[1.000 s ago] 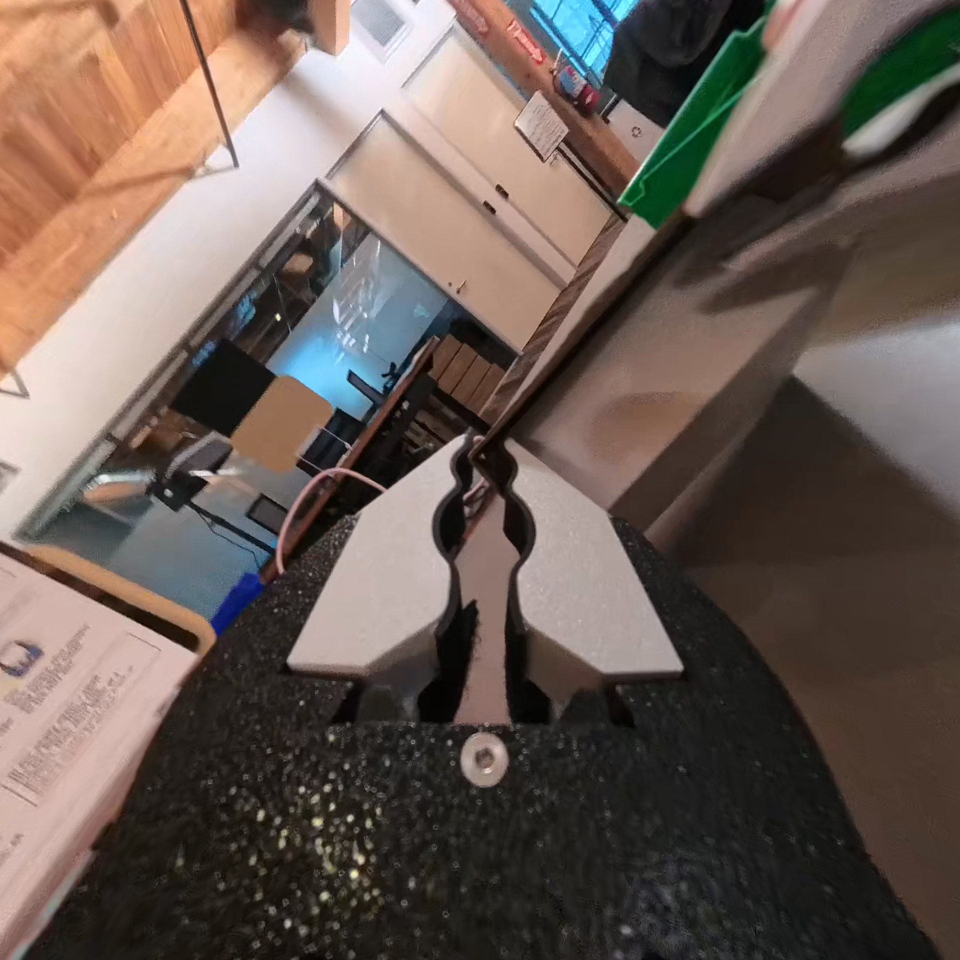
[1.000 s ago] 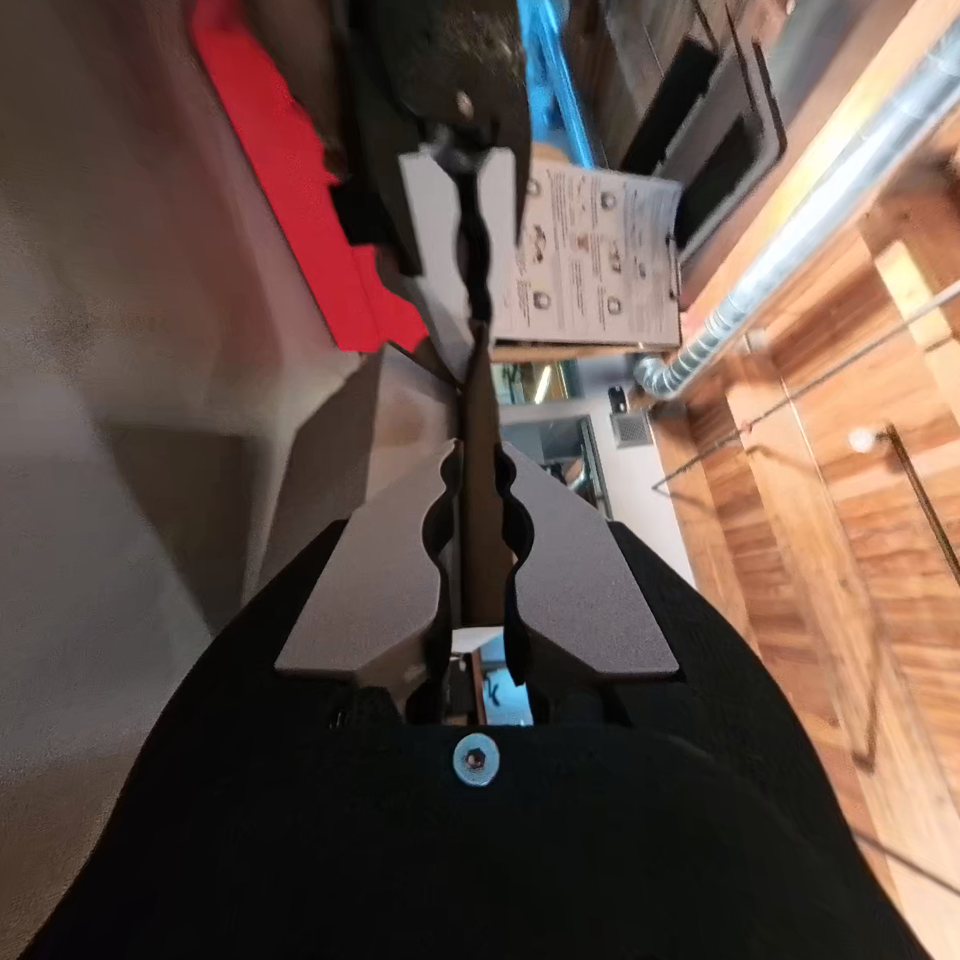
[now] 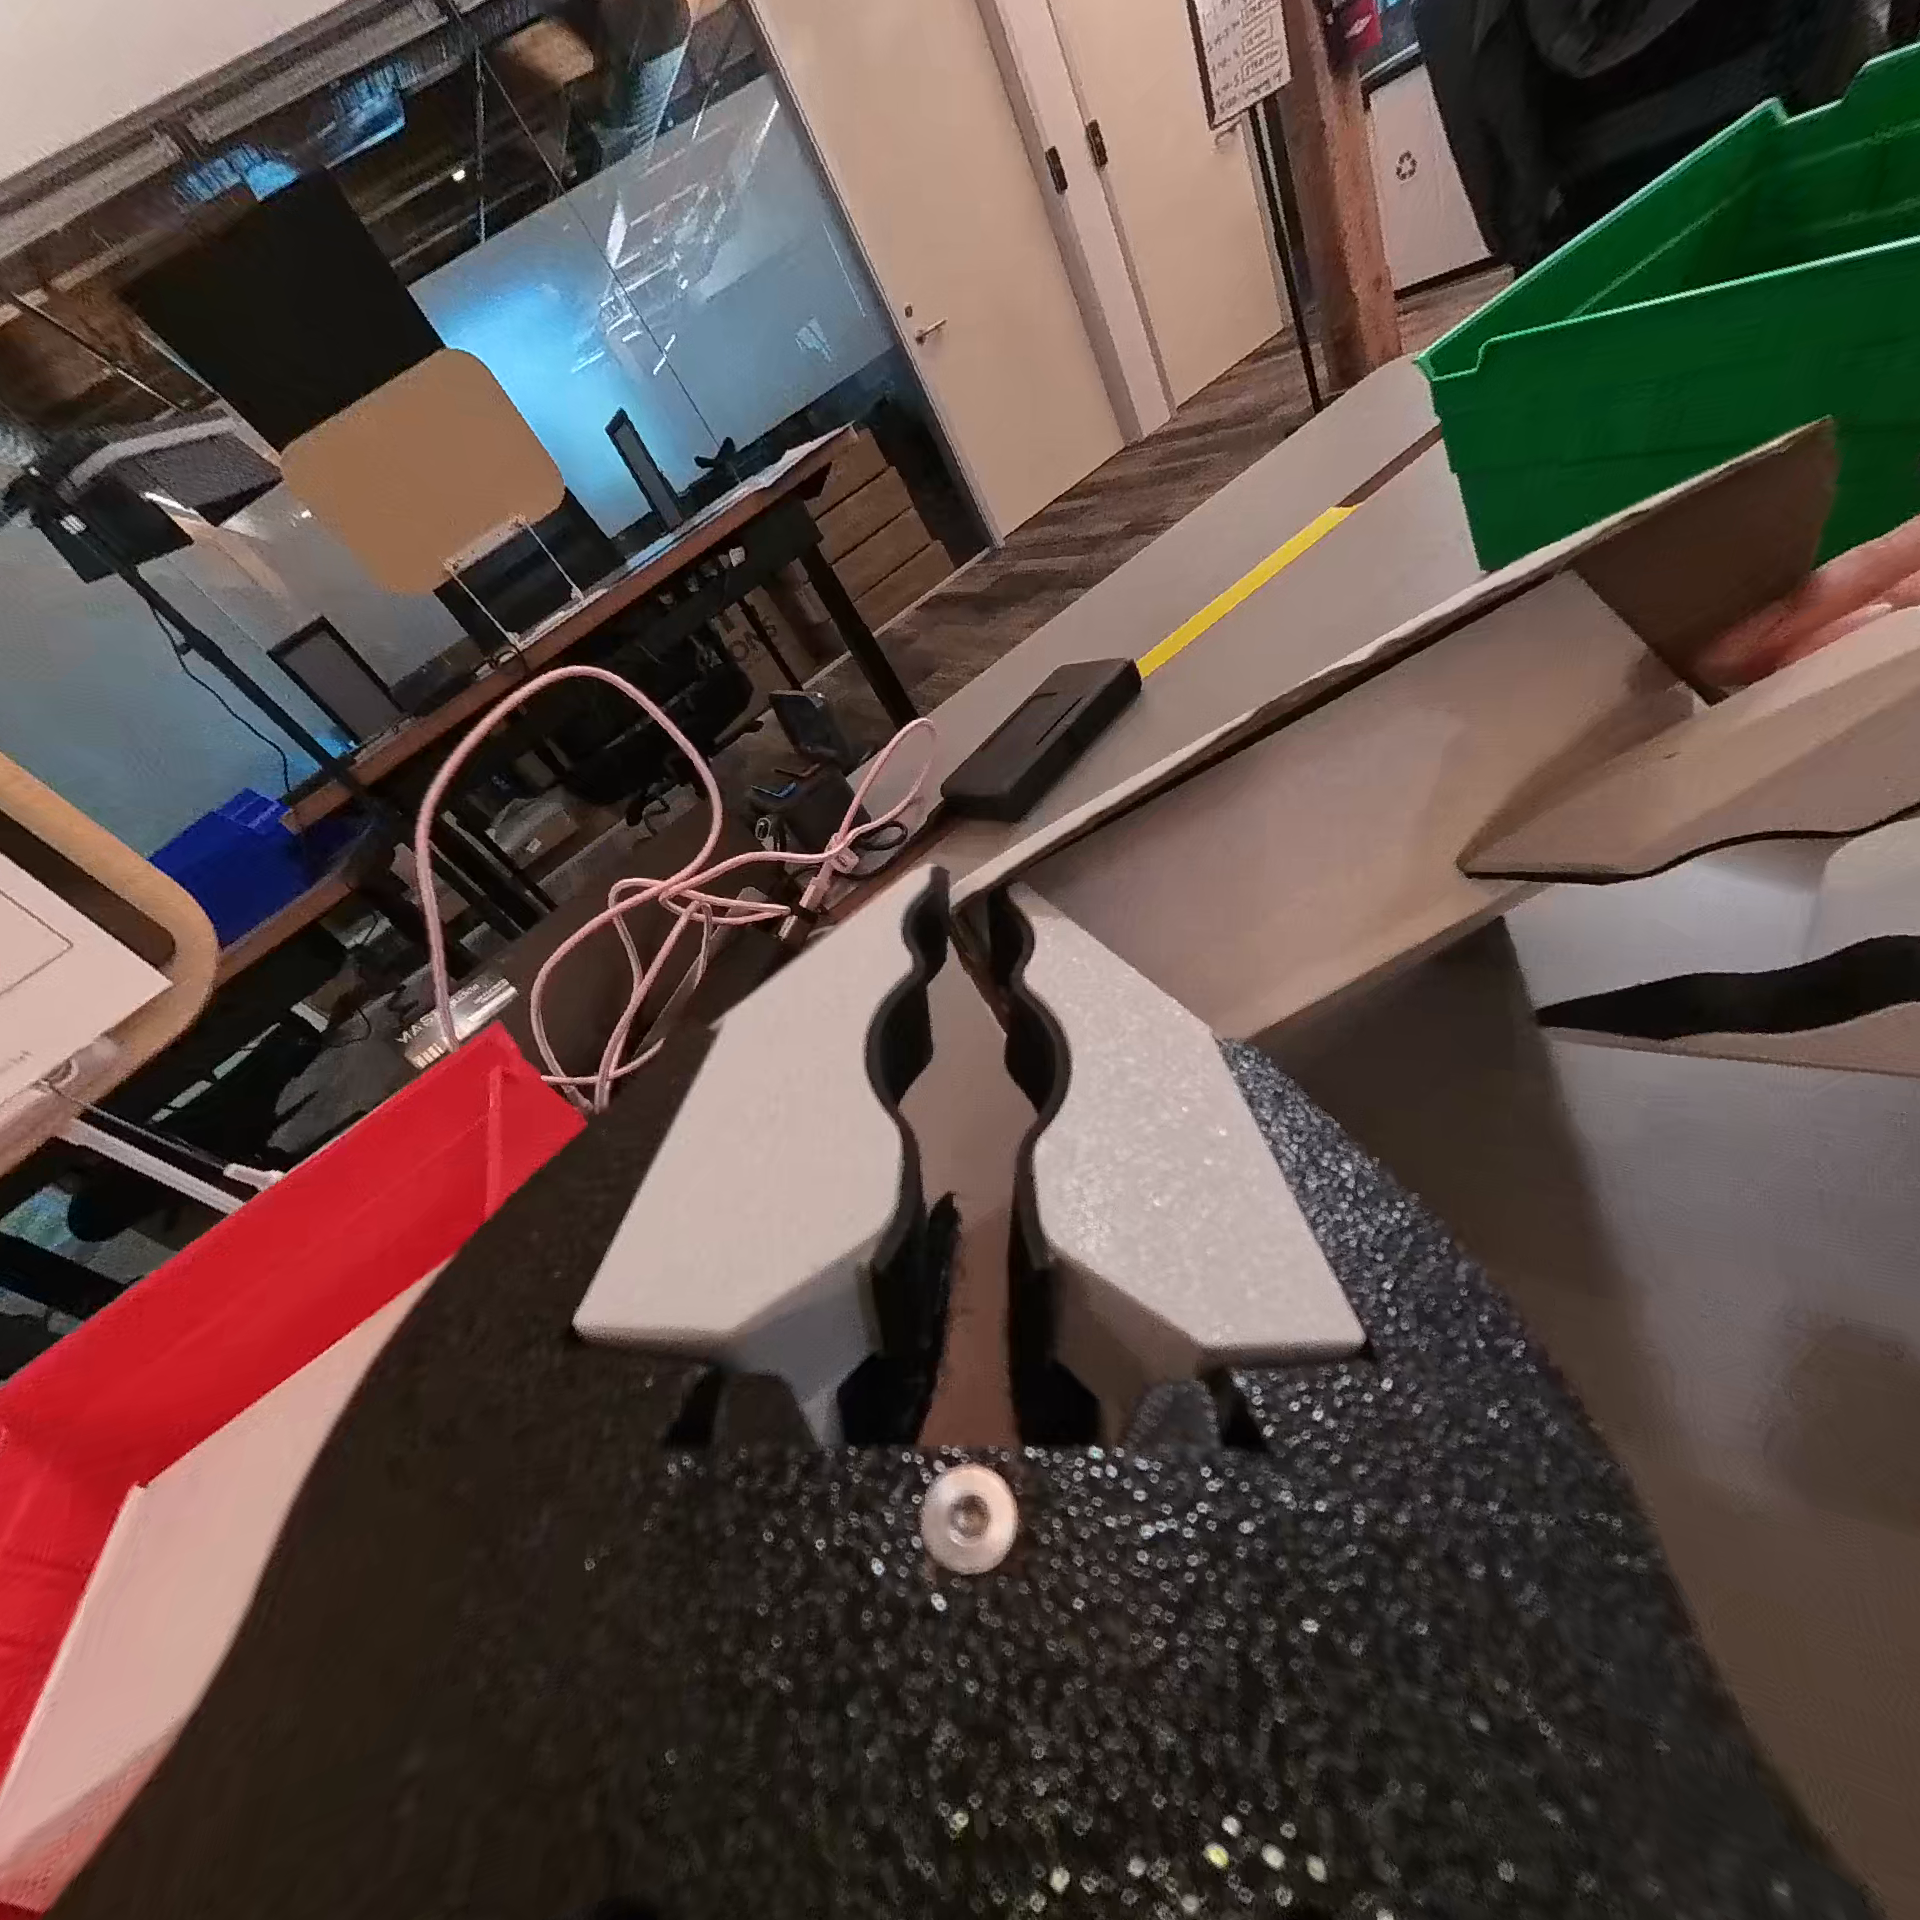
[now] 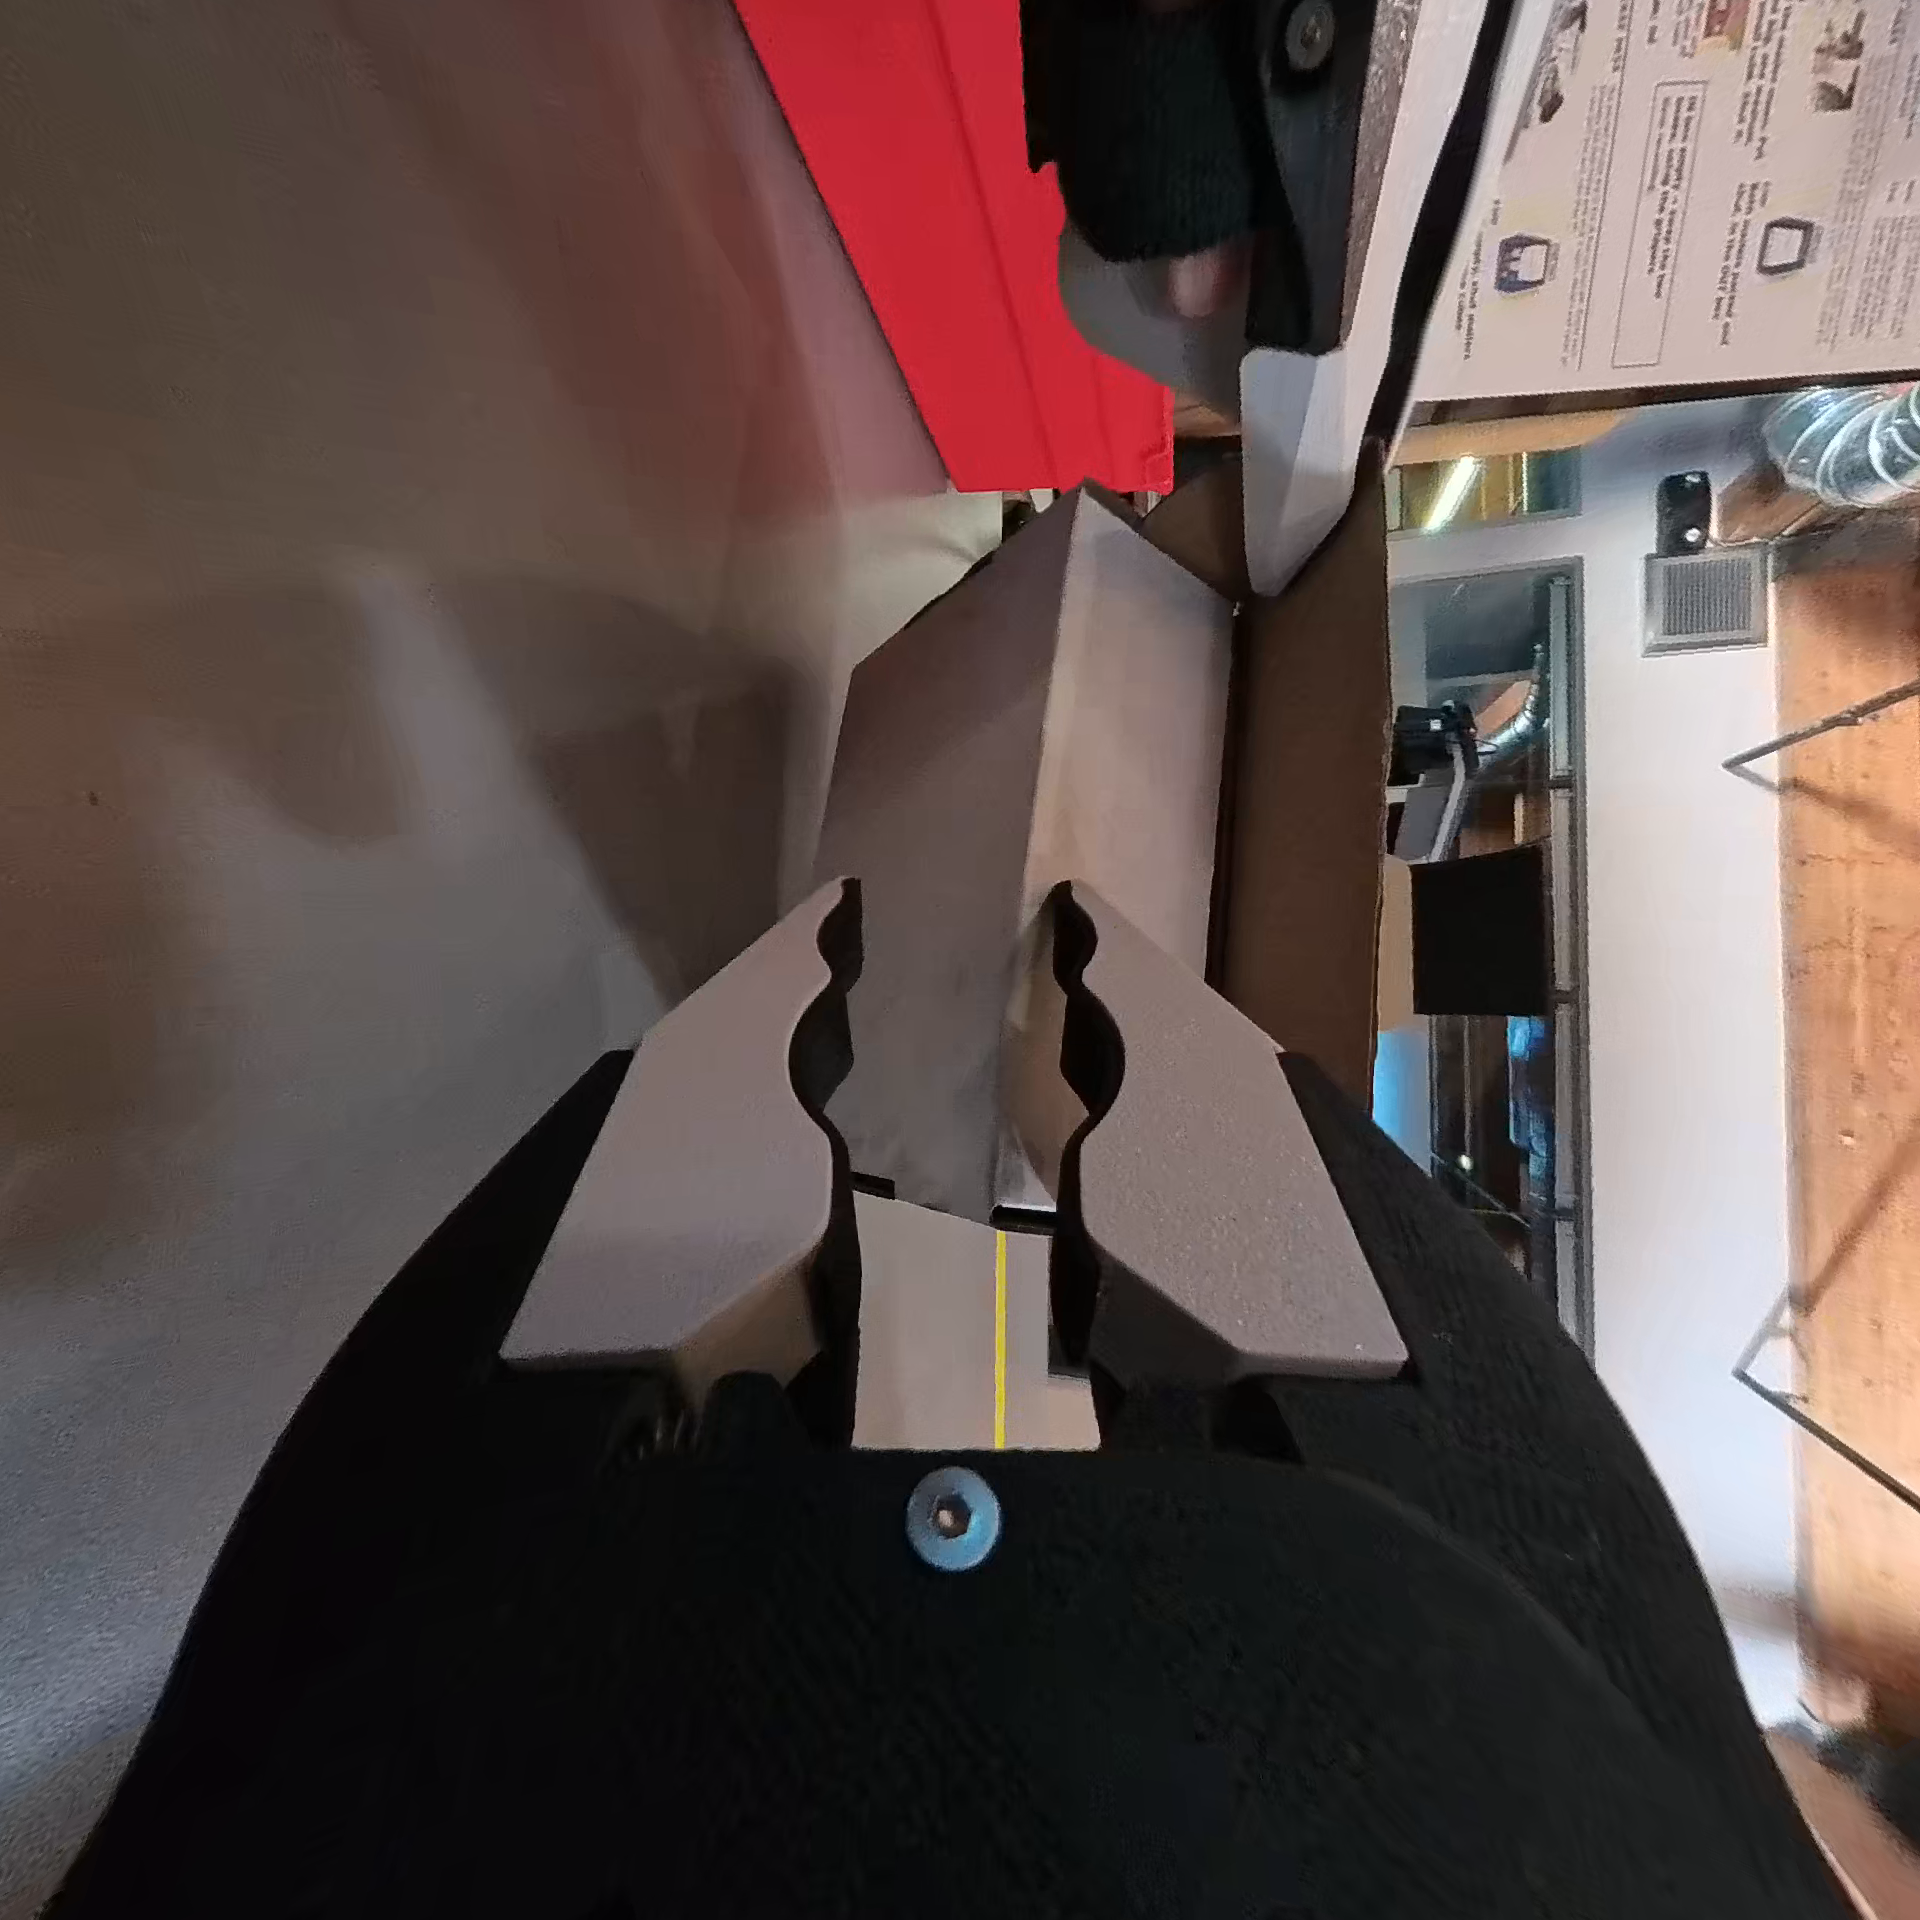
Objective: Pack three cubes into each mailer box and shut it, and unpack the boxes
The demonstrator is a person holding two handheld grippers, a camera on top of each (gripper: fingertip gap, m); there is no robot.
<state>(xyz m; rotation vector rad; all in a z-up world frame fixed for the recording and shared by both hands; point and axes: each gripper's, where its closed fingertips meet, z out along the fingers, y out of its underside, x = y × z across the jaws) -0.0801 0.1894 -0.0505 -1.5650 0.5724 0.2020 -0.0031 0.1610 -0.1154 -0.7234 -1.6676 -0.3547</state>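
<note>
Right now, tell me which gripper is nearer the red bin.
Left. The left gripper, clamped on the mailer box's flap, sits beside the red bin. The right gripper is across the box from it.

One white-outside, brown-inside cardboard mailer box (image 3: 1351, 831), lid flap up. Two two-finger tools w/ grey wavy fingers on black bodies: the left tool (image 3: 966, 914), pinched on a box flap edge, and the right tool (image 4: 956, 904), fingers apart. One red plastic bin (image 3: 260, 1278) and one green plastic bin (image 3: 1683, 416) (the green may be two nested, can't tell). One flat black slab-shaped device (image 3: 1039, 738) on the grey table (image 3: 1299, 499). One pink braided cable (image 3: 623, 914), tangled. One yellow tape strip (image 3: 1236, 592). One printed paper sheet (image 4: 1683, 177). No cubes in sight.
</note>
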